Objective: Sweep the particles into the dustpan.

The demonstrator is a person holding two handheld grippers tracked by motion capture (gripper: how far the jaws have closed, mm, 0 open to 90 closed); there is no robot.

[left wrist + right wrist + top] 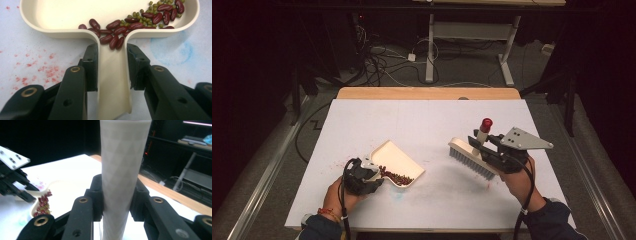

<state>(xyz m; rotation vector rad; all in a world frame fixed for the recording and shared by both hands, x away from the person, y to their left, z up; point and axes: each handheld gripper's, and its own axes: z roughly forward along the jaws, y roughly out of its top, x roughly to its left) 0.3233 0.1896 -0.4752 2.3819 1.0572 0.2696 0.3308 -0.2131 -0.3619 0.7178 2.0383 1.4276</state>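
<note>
A: Which step is this?

B: The sweeping looks done. The left gripper (362,176) has its fingers (91,67) clamped on the handle of the dustpan (398,161), and the kidney beans (117,27) and mung beans lie just beyond the fingertips at the handle's mouth.

A: And the brush (469,157)?

B: Its handle is held between the fingers (96,195) of the right gripper (492,150), with the bristles off the worktop (422,120), well apart from the pan.

A: Next?

B: I'd judge emptying the pan, kept level so no beans roll out.
</note>
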